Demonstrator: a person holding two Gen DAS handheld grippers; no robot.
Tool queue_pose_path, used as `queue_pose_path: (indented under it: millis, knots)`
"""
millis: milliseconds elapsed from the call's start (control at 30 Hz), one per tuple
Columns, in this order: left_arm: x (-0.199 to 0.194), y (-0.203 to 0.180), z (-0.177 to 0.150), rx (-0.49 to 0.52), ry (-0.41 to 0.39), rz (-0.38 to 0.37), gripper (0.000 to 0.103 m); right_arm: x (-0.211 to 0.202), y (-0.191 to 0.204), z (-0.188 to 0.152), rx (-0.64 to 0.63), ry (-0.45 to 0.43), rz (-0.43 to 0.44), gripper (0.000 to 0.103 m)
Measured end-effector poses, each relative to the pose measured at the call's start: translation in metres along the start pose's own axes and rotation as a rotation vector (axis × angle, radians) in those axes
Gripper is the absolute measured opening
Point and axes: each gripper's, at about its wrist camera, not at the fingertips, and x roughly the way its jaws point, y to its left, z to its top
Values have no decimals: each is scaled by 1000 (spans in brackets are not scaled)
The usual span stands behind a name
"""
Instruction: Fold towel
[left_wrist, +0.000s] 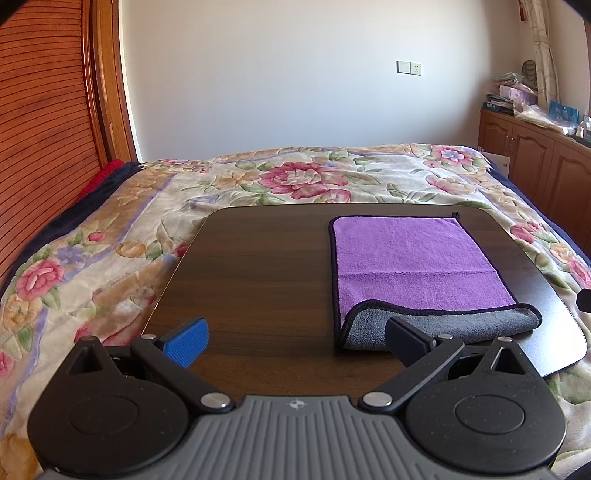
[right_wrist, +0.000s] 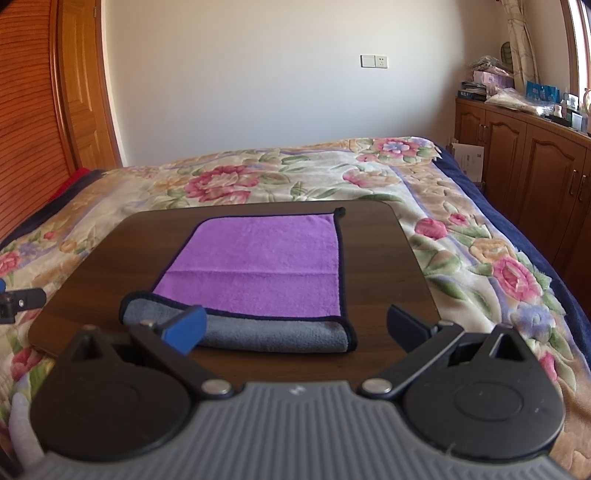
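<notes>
One purple towel (left_wrist: 417, 262) lies on desk (left_wrist: 258, 266), long axis front-to-back, near edge curled gray-side-up; left hand-held gripper (left_wrist: 295, 338) and right hand-held gripper (right_wrist: 295, 328) both wide, empty.

Purple towel (right_wrist: 266, 258) with grey underside and dark, possibly navy, edging; dark-brown board (left_wrist: 258, 266); floral blanket (left_wrist: 295, 177).

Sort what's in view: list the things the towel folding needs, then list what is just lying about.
Needed for the job:
purple towel, near edge turned over showing grey
dark wooden tray table under it
left tongs, open
right tongs, open

Just lying about:
floral blanket
wooden cabinet
clutter on cabinet top
wall socket
</notes>
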Motion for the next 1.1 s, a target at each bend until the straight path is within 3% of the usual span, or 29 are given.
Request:
queue_pose_path:
  millis: [1100]
  knots:
    - [2,6,-3,-3,1,-1,100,0,-2,-1,8,4,2,103]
